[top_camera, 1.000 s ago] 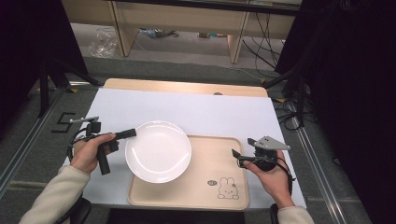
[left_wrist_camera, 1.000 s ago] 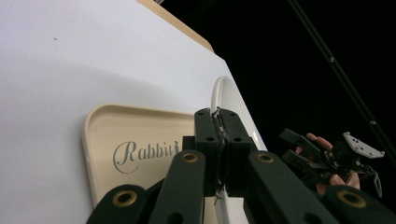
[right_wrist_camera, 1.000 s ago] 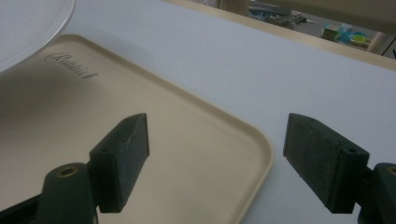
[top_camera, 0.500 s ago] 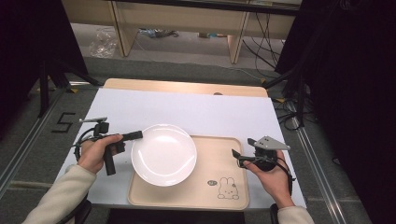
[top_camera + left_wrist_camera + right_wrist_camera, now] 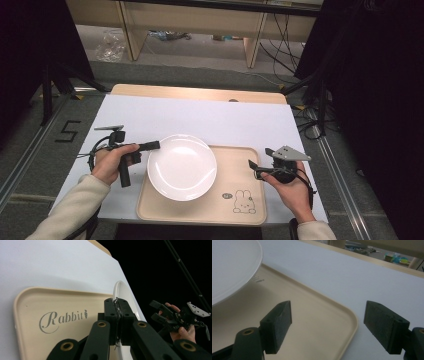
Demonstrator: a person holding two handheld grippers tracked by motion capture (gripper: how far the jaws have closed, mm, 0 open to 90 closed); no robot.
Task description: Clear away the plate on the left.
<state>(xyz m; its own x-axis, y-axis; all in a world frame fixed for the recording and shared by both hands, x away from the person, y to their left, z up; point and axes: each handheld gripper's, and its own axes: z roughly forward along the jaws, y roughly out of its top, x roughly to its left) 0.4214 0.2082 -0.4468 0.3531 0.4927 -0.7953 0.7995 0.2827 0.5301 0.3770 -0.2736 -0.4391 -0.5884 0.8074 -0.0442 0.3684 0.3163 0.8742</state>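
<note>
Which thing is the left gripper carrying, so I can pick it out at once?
Find the beige tray at the near edge of the white table. Over its left half is a round white plate, pinched at its left rim by the left gripper. It is the only dish.

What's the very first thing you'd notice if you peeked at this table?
The big white plate, held by its rim in the left tongs above the left part of a beige tray. Next, the little rabbit drawing at the tray's near edge. The right tongs wait open over the tray's right side.
</note>
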